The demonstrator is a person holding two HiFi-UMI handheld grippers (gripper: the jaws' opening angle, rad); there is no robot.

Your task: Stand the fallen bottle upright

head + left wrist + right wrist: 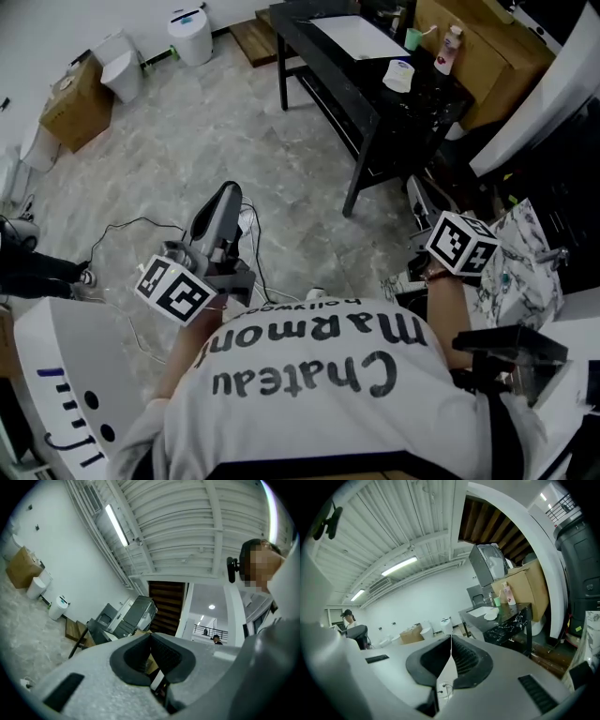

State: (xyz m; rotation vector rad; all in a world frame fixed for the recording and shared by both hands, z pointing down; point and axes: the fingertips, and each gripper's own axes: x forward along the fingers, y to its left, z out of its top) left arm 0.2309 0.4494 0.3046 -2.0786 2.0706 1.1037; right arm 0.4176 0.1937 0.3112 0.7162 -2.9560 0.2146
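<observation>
Well back from the black table [352,80], across a stretch of marbled grey floor [187,150] strewn with loose cables [141,225]. At the table's far end, just beside a green cup [413,38] and near a white bowl [399,75]: the bottle [450,49], white with a pink label and, by every view of it, standing upright. Farther along the same top, a white sheet [359,36]; right behind the bottle, a large cardboard box [483,42]. Off by the far wall, a smaller box [77,105], two white bins [192,36] and a wooden board [251,39]. Closest to the camera, a white shirt [309,384] with dark lettering, filling the bottom of the head view.

Raised in front of that shirt, the left gripper [151,635] and the right gripper [451,637], both well apart from the bottle. Left gripper: tilted up toward a ribbed ceiling [187,522], shut at the tips, nothing between them. Right gripper: roughly level, facing the table, with the bottle up and to the right of its tips; closed completely, holding and touching nothing. Far off to the left in the right gripper view, a person [347,617] in a cap.
</observation>
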